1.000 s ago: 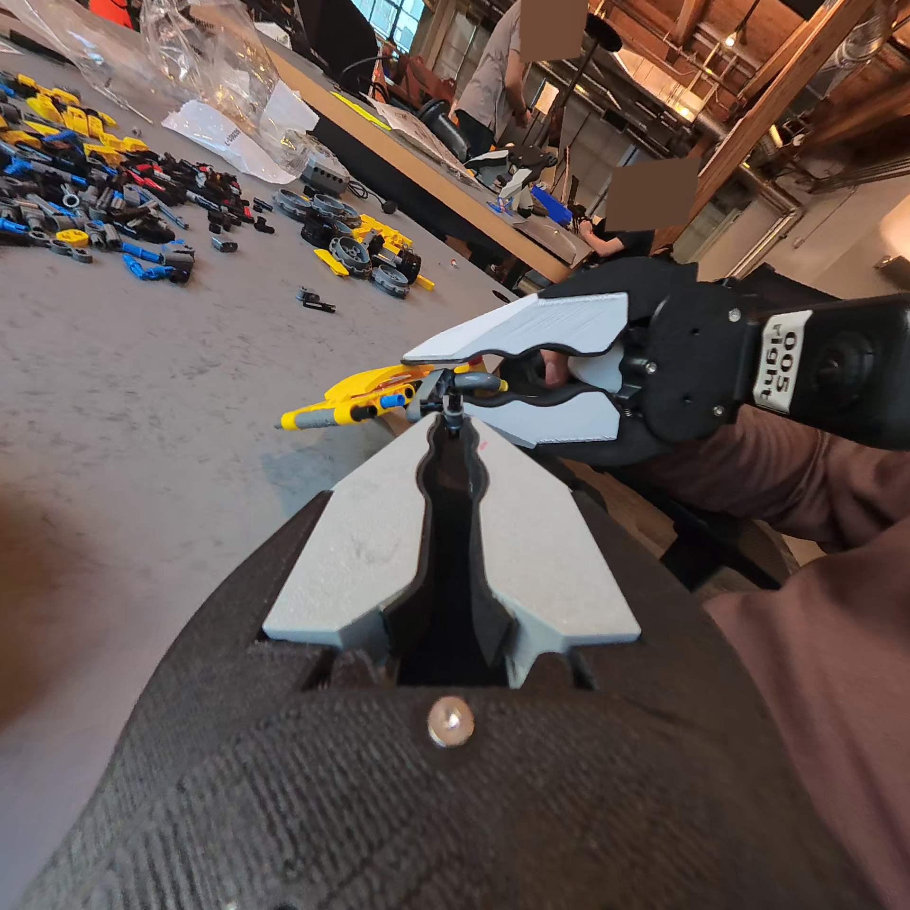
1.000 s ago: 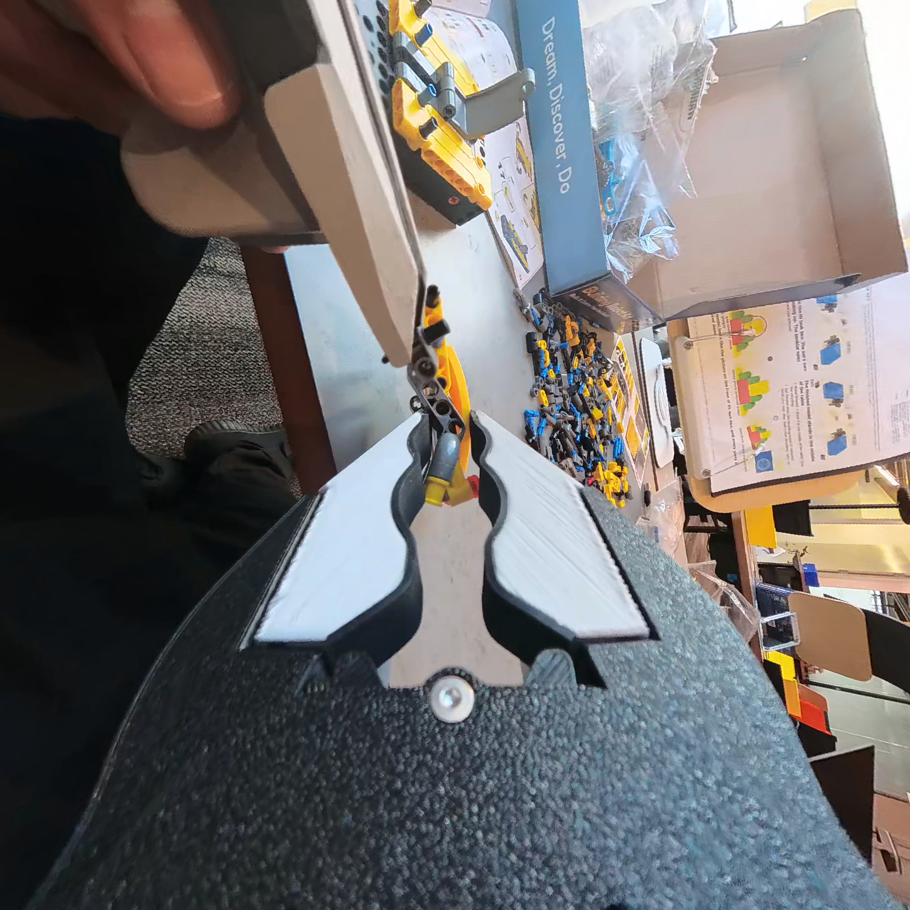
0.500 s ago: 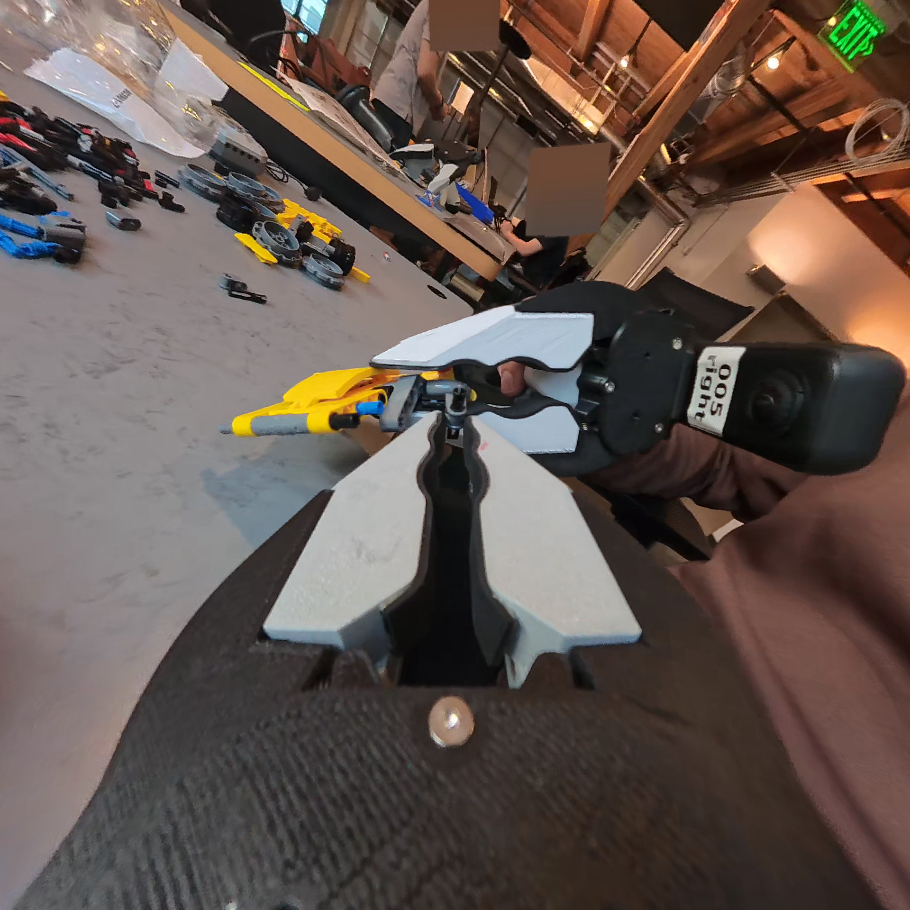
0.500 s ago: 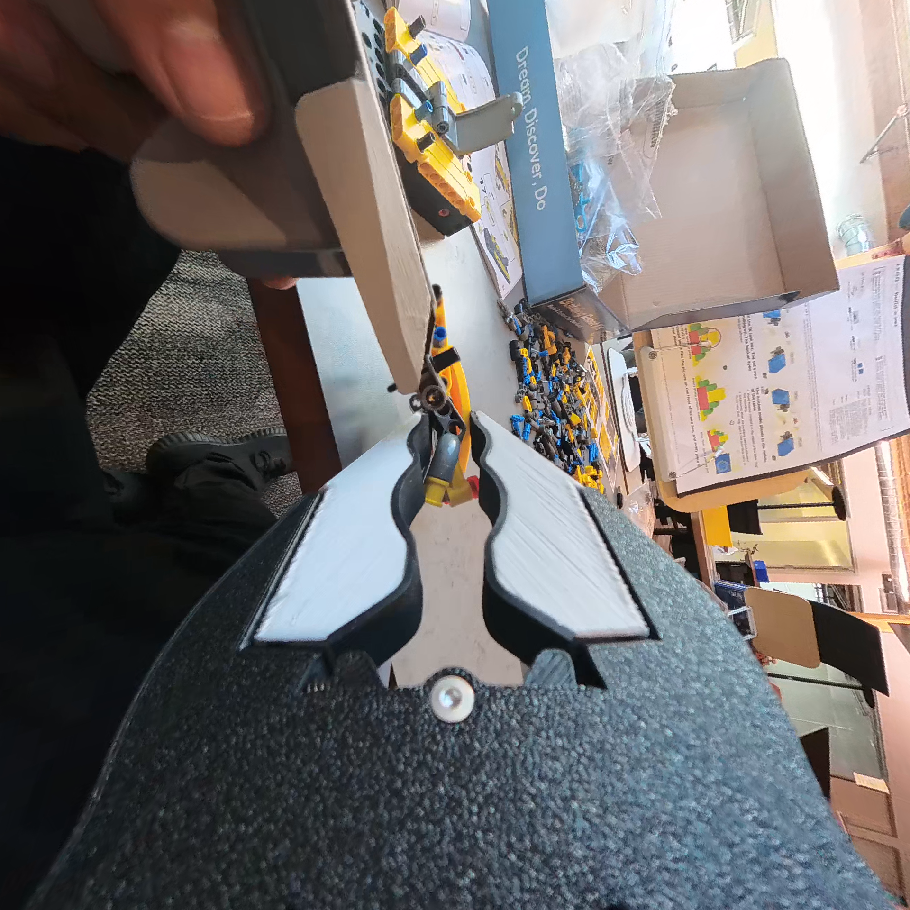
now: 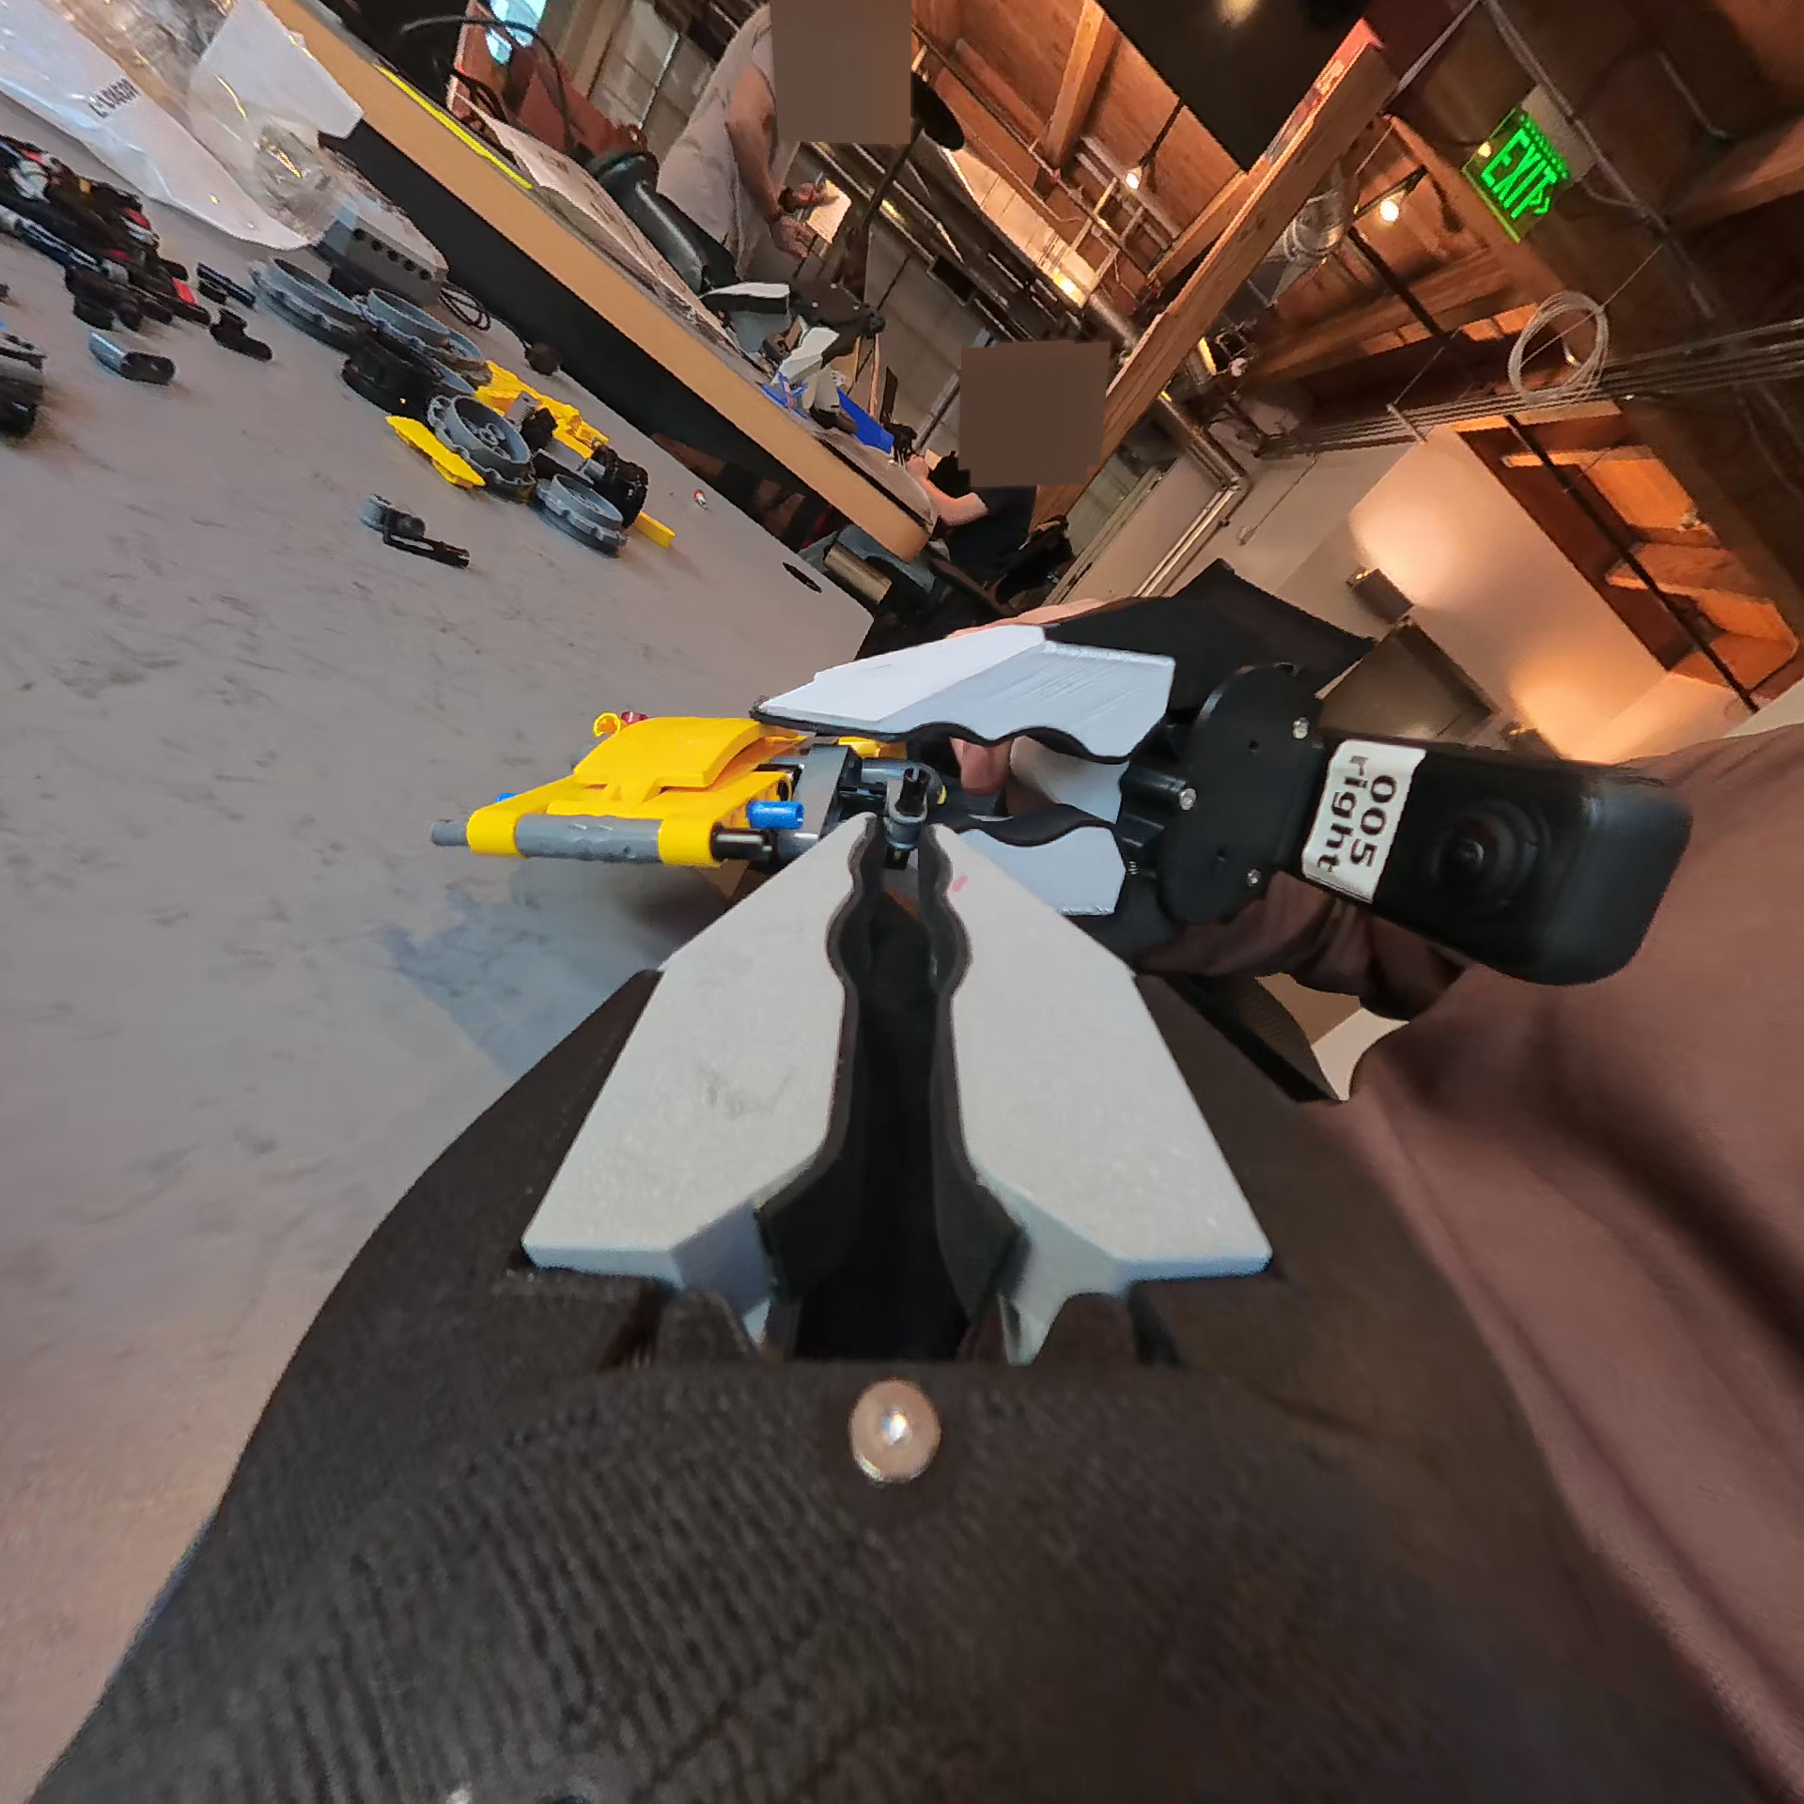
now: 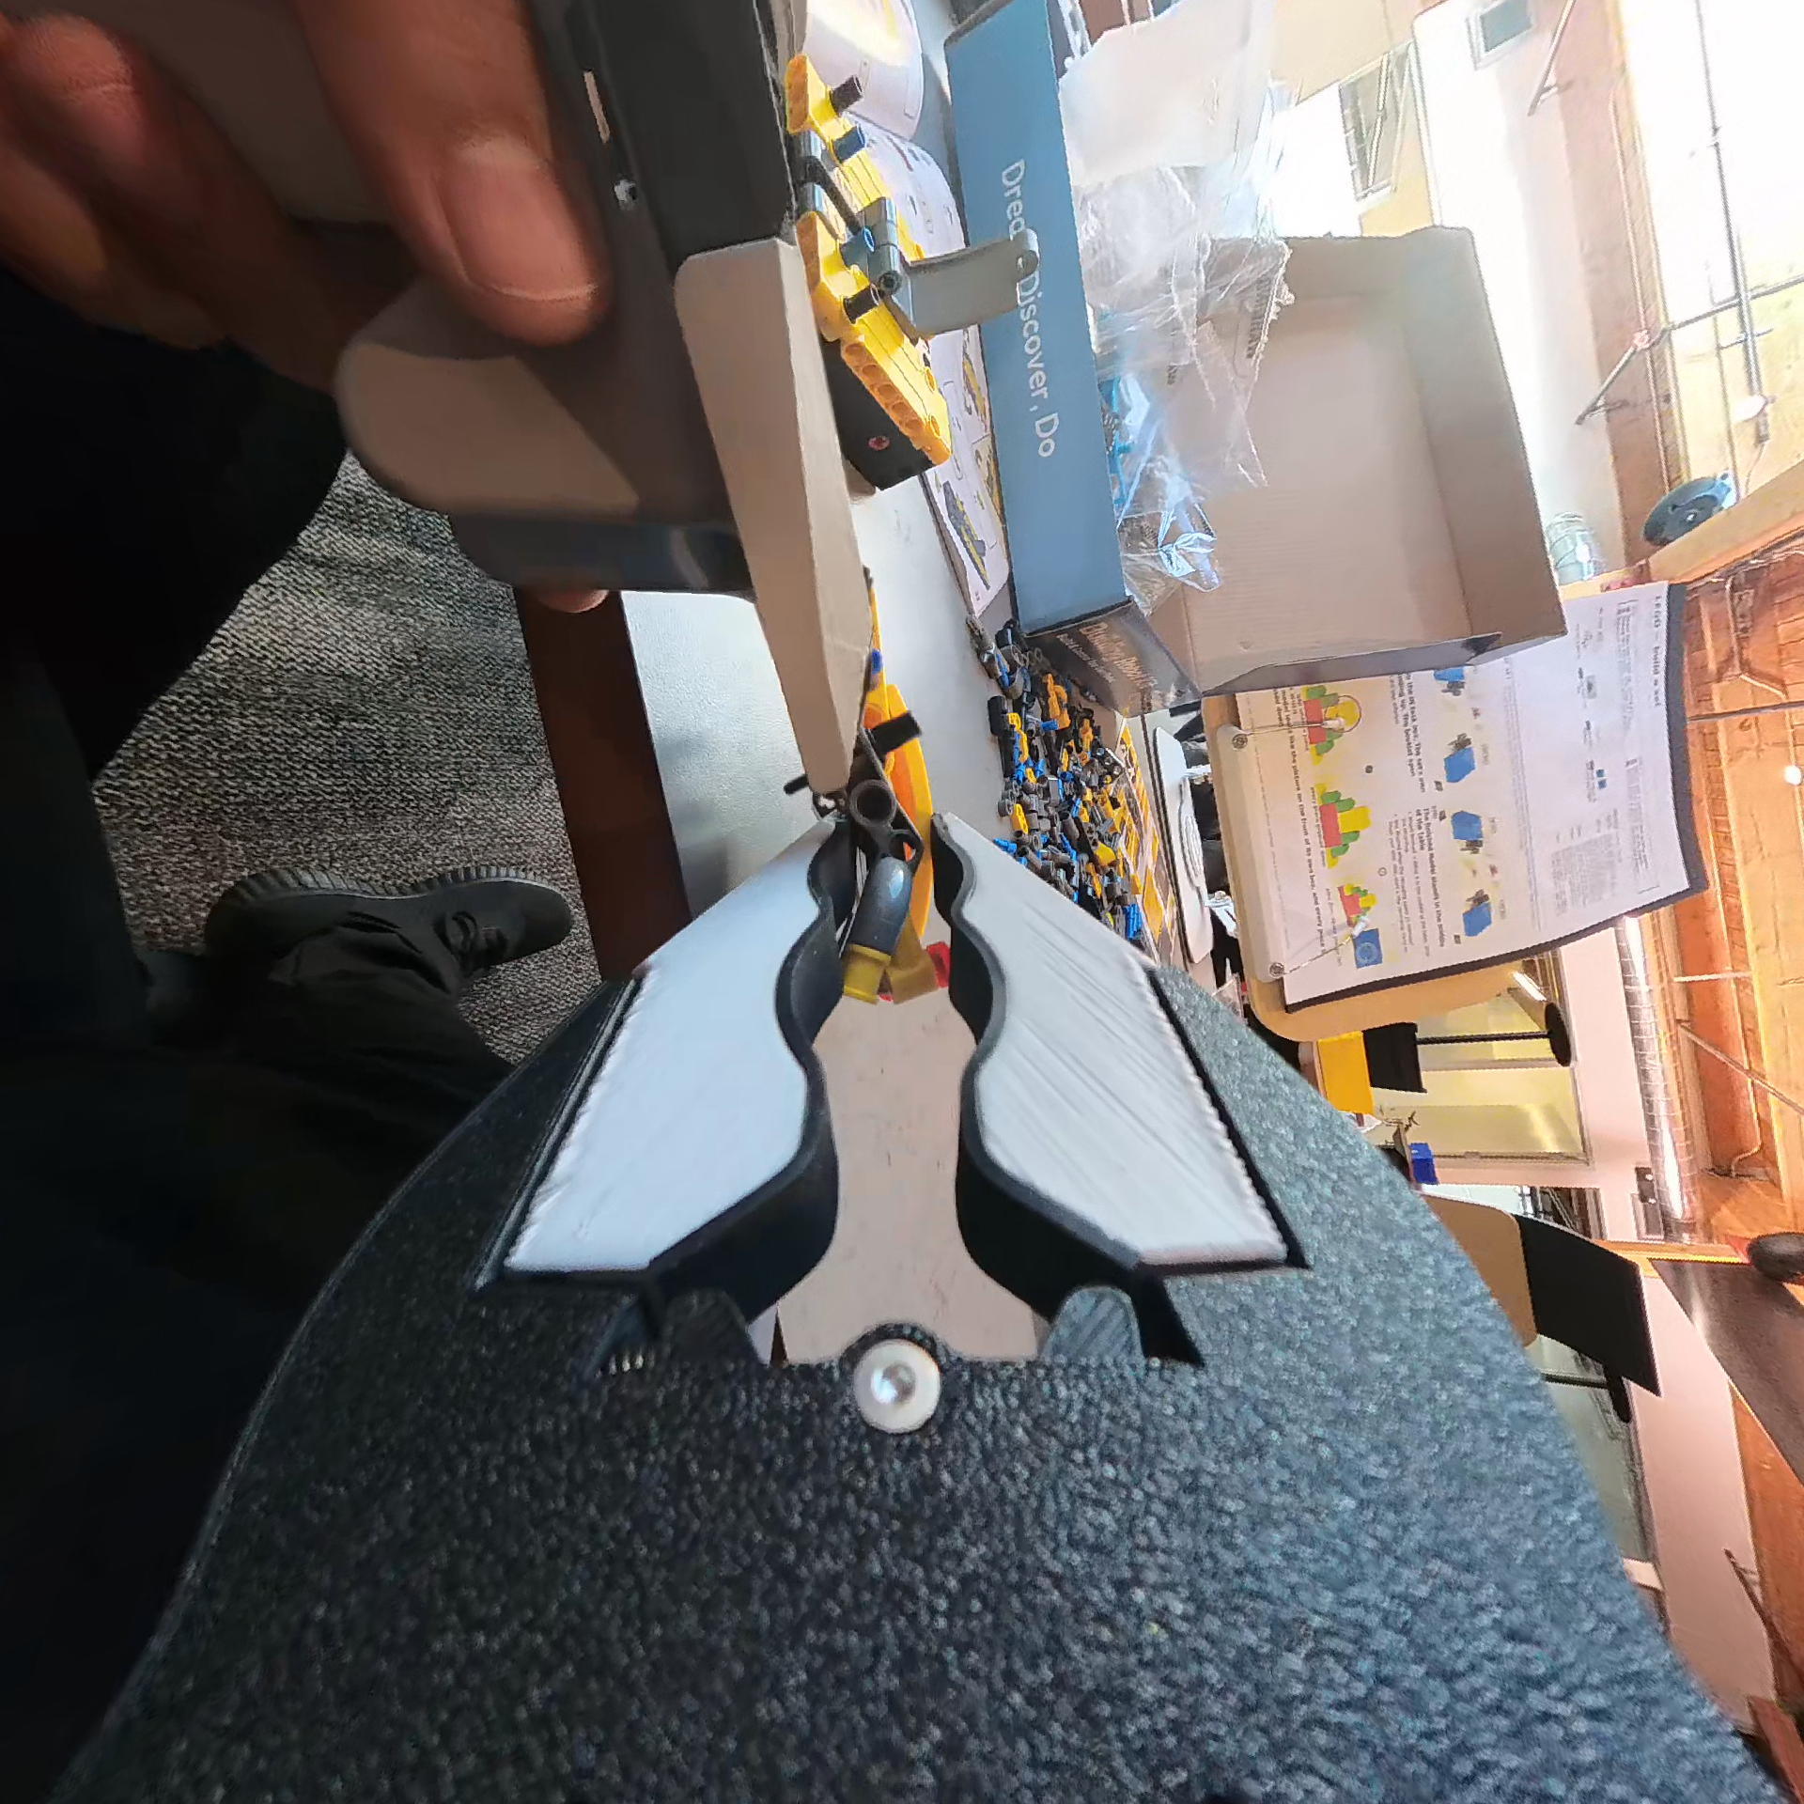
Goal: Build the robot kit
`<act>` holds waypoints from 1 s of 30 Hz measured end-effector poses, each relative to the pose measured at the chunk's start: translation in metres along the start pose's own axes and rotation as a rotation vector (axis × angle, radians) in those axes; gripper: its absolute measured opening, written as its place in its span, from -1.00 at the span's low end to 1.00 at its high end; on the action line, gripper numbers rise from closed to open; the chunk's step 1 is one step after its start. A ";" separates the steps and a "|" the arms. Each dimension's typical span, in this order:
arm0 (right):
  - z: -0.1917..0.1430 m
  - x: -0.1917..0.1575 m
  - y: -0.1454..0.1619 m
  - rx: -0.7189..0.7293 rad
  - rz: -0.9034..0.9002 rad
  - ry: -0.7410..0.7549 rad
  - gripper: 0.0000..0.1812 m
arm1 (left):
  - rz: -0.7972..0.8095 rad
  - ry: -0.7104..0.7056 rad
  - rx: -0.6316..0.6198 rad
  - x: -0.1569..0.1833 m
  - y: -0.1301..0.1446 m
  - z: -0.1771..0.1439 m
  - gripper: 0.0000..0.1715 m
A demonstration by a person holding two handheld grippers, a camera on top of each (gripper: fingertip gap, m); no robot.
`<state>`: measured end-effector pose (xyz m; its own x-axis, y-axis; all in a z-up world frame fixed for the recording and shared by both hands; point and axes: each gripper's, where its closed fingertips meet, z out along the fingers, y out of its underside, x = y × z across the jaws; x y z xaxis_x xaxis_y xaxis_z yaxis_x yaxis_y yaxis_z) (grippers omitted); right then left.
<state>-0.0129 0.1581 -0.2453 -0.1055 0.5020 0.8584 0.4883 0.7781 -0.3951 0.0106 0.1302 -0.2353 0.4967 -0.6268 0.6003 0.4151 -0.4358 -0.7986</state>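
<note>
My left gripper [image 5: 893, 847] is shut on a small black pin [image 5: 906, 796] at its tips. The pin meets the dark grey end of a yellow and grey brick assembly [image 5: 674, 781], held just above the grey table [image 5: 244, 781]. My right gripper [image 5: 840, 771] comes in from the right and is shut on that end of the assembly. In the right wrist view my right gripper [image 6: 883, 844] clamps the assembly's grey and yellow end [image 6: 883, 903]. The left gripper's finger [image 6: 781, 488] reaches down from above, its tip touching the black part [image 6: 872, 805]. A hand [image 6: 293, 146] holds it.
Grey wheels and yellow parts [image 5: 488, 439] lie farther along the table, with black parts at the far left. The right wrist view shows a pile of small parts [image 6: 1064, 810], a blue box [image 6: 1035, 342], an open cardboard box [image 6: 1367, 439], an instruction sheet [image 6: 1464, 810] and a second yellow assembly [image 6: 869, 322]. The tips of both grippers are at nearly the same place.
Both grippers stay shut and joined at the assembly. The assembly has turned flatter and the pair has shifted a little toward the table edge. In the right wrist view the left gripper sits closer.
</note>
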 end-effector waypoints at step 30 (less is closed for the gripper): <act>0.000 -0.003 0.002 0.006 -0.016 0.005 -0.87 | -0.183 0.118 0.033 0.001 0.002 0.003 -0.95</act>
<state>-0.0115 0.1586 -0.2489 -0.1094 0.4877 0.8661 0.4812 0.7885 -0.3831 0.0140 0.1303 -0.2363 0.3188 -0.6110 0.7246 0.5161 -0.5293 -0.6734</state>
